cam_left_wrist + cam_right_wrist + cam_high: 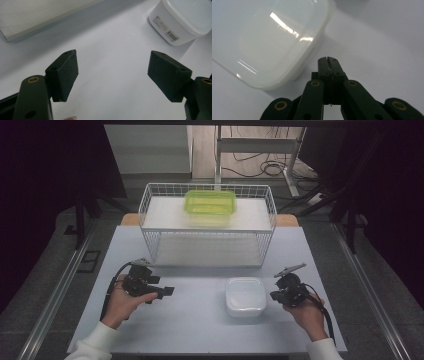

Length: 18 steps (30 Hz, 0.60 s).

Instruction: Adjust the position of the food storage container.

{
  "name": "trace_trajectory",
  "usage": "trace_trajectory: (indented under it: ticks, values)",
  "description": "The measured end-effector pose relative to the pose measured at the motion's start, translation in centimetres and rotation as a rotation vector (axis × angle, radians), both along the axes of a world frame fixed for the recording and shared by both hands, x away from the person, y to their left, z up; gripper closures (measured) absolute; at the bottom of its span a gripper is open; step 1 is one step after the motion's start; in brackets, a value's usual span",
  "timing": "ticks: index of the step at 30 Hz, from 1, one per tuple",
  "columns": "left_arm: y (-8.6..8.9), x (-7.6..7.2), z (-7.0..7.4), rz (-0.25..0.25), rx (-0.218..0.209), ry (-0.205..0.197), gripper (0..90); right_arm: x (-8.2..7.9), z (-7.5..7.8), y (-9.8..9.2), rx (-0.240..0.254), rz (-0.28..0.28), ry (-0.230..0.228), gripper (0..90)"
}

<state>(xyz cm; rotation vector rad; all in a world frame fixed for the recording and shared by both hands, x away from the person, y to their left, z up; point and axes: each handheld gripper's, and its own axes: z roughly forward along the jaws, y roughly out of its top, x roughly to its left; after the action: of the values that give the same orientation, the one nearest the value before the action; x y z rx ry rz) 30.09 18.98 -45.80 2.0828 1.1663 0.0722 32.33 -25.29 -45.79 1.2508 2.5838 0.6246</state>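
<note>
The white lidded container (245, 296) is sitting on the desk (200, 330) at about five o'clock from the desk's middle, in front of the wire basket (207, 227), which is carrying a green container (210, 207) on its upper shelf at twelve o'clock. The right tool (274, 295) is hovering just beside the white container's three o'clock side, its jaws pressed fully together and holding nothing. The left tool (169, 291) is waiting well apart at nine o'clock, jaws standing wide with nothing between them.

The risk, as I judge it, is that closed jaws cannot grip: if the right tool is pushing on, it will be shoving the light container sideways toward nine o'clock or tipping its edge. Opening too late, beside the wall, could also knock it.

The right gripper view is showing the sealed jaw tips beside the glossy lid's (269, 37) rounded corner, apparently short of touching it, a gap the high view is leaving uncertain. The left gripper view is revealing a printed barcode label (172, 35) on the container's side wall. The high view alone is giving the basket's layout.
</note>
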Motion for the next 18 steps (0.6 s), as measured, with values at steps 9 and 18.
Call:
trace_trajectory:
  ticks: [9,18]
  values:
    - [0.2,0.0,0.1,0.007,-0.006,-0.002,23.5,0.1,-0.6,2.2,-0.008,0.035,0.010,89.3]
    - [0.0,0.0,0.0,0.005,-0.001,0.001,23.5,0.3,-1.1,5.2,0.002,0.083,-0.015,89.4]
